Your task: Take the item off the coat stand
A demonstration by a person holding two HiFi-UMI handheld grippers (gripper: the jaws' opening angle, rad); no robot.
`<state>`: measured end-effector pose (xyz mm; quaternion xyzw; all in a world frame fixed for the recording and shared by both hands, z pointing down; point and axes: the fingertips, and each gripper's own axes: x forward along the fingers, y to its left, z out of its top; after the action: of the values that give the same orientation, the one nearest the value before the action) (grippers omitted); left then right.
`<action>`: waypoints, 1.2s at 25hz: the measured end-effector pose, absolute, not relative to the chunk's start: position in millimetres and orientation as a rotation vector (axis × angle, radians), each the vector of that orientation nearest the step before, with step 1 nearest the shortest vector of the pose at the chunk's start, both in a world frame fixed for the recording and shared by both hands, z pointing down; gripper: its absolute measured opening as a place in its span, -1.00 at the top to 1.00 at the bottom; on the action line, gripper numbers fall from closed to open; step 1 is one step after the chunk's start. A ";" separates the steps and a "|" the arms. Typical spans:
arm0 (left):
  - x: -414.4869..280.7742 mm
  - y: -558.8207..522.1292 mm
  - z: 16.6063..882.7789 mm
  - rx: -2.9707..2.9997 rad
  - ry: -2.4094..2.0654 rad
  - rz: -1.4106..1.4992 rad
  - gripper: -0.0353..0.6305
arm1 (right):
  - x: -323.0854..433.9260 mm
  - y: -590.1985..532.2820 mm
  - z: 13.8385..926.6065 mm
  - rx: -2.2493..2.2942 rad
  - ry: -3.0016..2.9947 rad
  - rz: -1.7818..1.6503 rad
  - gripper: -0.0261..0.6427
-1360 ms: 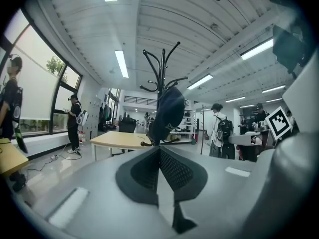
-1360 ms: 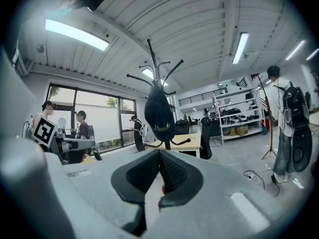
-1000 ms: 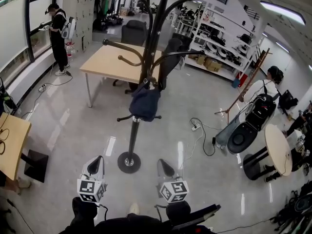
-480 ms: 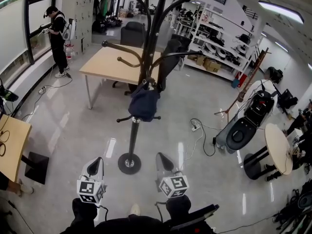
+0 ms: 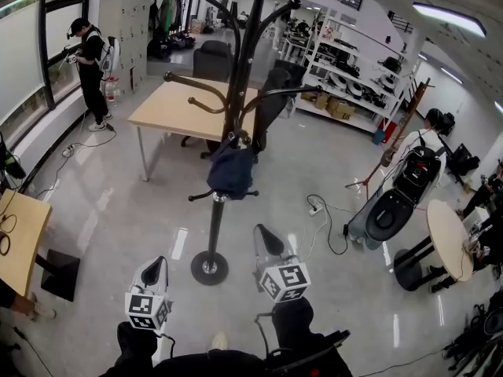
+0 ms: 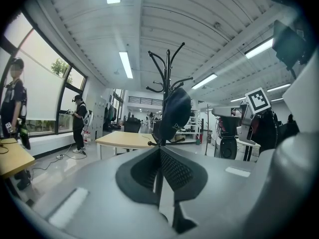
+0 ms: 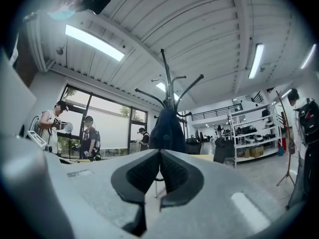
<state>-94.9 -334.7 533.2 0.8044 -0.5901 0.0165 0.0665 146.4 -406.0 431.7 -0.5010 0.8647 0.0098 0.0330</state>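
The fingers of the right gripper were squeezed shut with nothing in them, and those of the left gripper were shut and empty too. Both pointed at the dark blue item, which hung on the coat stand, well apart from them. It looked like the reaching step; next the fingers would need to open and move up to the item.

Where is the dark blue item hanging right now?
In the head view, the dark blue item hangs at centre frame, partway up the black coat stand, with the wooden table just behind it.
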 end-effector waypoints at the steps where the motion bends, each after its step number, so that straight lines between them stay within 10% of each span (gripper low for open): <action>1: -95.2 -334.9 533.3 2.424 -1.780 0.050 0.88 | 144.4 -407.8 428.1 -1.530 2.666 0.036 0.92; 30: -98.0 -335.2 543.9 2.394 -1.783 0.068 0.89 | 114.9 -493.2 405.1 -1.560 2.711 0.019 0.08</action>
<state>-98.0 -335.2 543.9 0.7994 -0.5953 0.0226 0.0776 114.9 -493.2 405.1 -0.4987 0.8667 0.0062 0.0069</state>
